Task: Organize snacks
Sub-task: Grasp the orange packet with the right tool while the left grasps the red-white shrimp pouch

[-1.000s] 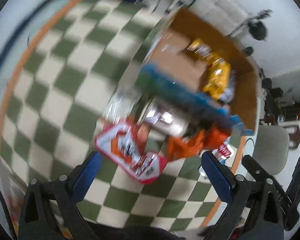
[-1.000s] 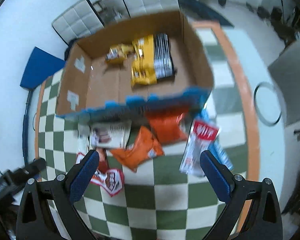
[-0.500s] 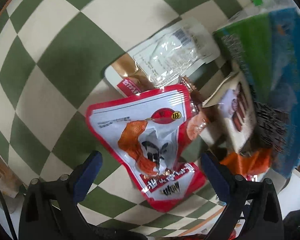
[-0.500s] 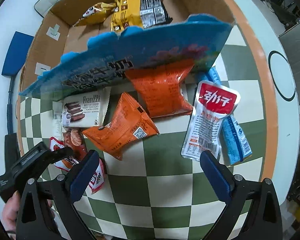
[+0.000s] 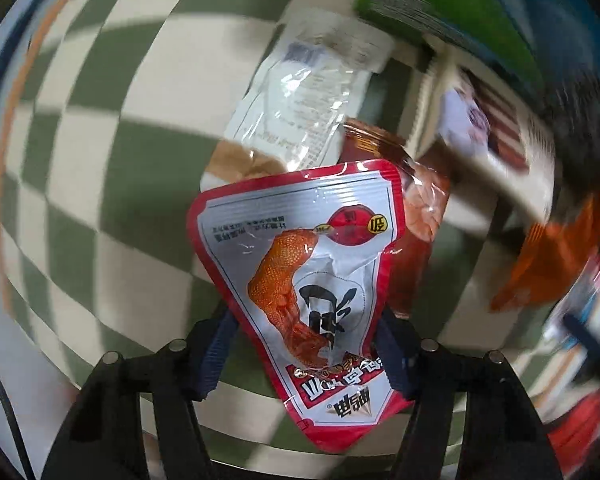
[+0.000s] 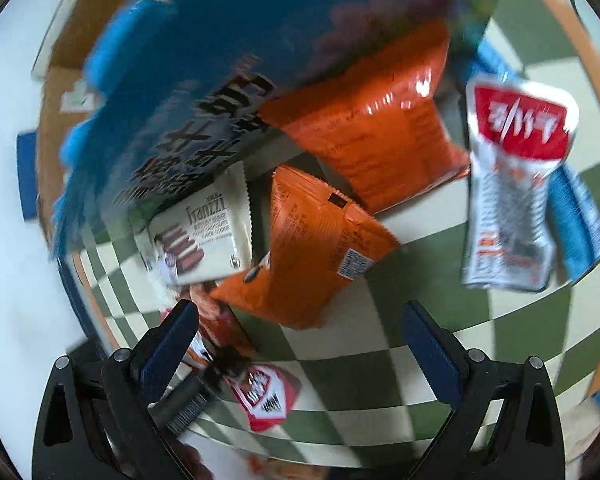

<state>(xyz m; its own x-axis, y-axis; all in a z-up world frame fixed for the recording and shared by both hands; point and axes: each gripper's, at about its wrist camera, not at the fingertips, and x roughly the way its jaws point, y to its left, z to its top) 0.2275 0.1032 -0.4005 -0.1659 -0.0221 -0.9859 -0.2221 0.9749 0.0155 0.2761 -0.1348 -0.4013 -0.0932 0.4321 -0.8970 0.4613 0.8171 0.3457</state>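
Half a second ago our left tool (image 5: 306,344) hung wide apart above the red-and-white chicken-wing pouch (image 5: 312,280); now its blue pads have come in against both side edges of the pouch's narrow end, so we read it as clenched on the pouch. Our right tool (image 6: 300,340) has dropped closer to the pile and stays spread, grasping nothing, with the nearer orange packet (image 6: 312,248) just ahead of its gap.

The pouch lies on the green-and-cream checked worktop (image 5: 80,168). Its long axis runs straight along the left tool's fingers, wide top pointing away from us toward the clear white wrapper (image 5: 312,96), narrow printed end tucked between the pads. It overlaps a reddish transparent pack (image 5: 416,216) on its right side.

We judge several risks. The pads bite only the slick, tapered end, so the pouch may slide out or swing as we lift. The overlapped reddish pack could be dragged along. Both views are smeared by motion, so we cannot tell how deep the pinch is. On the right, the blue carton flap (image 6: 228,60) overhangs the Franzzi biscuit pack (image 6: 204,236) and the farther orange bag (image 6: 376,128), and a hasty reach could knock it. The left tool's body shows beside our right tool's left finger, so the two could collide.
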